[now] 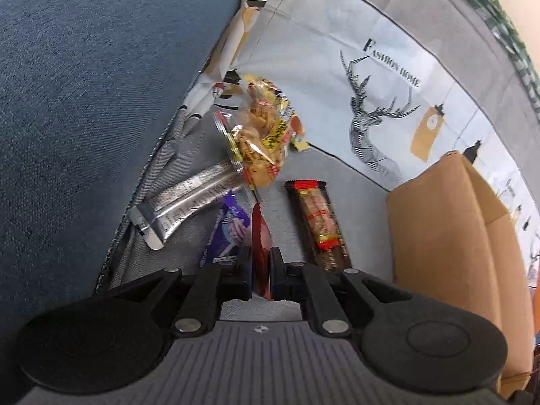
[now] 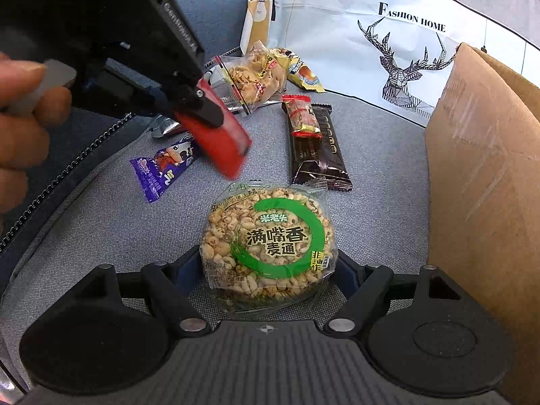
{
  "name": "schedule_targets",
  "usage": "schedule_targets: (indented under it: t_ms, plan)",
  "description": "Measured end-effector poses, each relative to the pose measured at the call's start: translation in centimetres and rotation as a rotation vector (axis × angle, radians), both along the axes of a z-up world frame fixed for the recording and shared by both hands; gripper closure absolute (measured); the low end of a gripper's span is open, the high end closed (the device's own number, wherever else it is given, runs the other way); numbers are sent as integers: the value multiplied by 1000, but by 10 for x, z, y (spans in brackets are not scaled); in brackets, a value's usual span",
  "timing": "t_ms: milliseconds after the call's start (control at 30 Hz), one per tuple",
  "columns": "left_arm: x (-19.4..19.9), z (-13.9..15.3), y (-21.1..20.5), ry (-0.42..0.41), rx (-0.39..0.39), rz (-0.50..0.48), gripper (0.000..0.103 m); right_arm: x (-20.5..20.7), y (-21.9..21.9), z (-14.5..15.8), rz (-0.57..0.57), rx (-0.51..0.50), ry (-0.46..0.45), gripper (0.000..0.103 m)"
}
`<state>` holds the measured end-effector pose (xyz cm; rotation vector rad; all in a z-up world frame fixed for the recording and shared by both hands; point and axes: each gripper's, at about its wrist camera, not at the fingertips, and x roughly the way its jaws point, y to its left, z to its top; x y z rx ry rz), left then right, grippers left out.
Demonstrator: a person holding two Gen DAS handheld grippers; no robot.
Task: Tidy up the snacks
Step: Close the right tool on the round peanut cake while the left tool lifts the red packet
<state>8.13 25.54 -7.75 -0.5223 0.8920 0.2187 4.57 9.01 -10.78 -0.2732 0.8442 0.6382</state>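
The red packet (image 2: 219, 141) is thin, light and slippery, held edge-on above the grey cloth (image 2: 371, 168) in the left gripper (image 1: 260, 263), whose jaws have closed tight on it. The round puffed-grain cake (image 2: 266, 246) is crumbly, so take it by the rim w/ soft pressure; it lies btw the wide right gripper (image 2: 266, 270) jaws, just beside the cardboard box (image 2: 482, 168). Whether the pads touch it, I cannot tell.

The left gripper (image 1: 260, 270) pinched a red packet (image 1: 261, 236) edge-on, with a purple wrapper (image 1: 229, 233) just left of it, a brown bar (image 1: 320, 226) just right, a cardboard box (image 1: 445, 229) farther right, and a silver sachet (image 1: 182, 202) beyond-left.
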Motion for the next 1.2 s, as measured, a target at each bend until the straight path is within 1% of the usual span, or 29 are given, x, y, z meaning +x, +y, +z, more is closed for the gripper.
schedule_targets:
  t_ms: [67,167,333,433,467,500,567,667,800,1033,1200]
  plan:
    - [-1,-2,1,3,21,10,92,1,0,0,2,0,1,22]
    - [1,-5,2,-5,4,6,92,2,0,0,0,0,4,22]
    - [6,-11,-8,1,13,-23,87,2,1,0,-1,2,5,22]
    - [10,-11,-14,-7,20,-43,88,2,1,0,0,3,3,22]
    - [10,-11,-16,-11,22,-56,90,2,1,0,0,4,1,23]
    - [10,-10,-18,-22,27,-66,95,2,1,0,1,5,-1,23]
    - [10,-6,-22,-46,36,-72,97,1,0,0,-1,6,-6,23]
    - [8,2,-24,-77,53,-71,98,0,-1,2,-14,8,-20,23]
    - [4,10,-21,-107,70,-47,98,-2,-3,8,-28,17,-48,23]
    - [-1,25,-19,-154,146,-12,98,-3,-4,16,-43,17,-102,23]
    - [-5,32,-18,-185,182,7,98,0,-5,24,-68,33,-125,23]
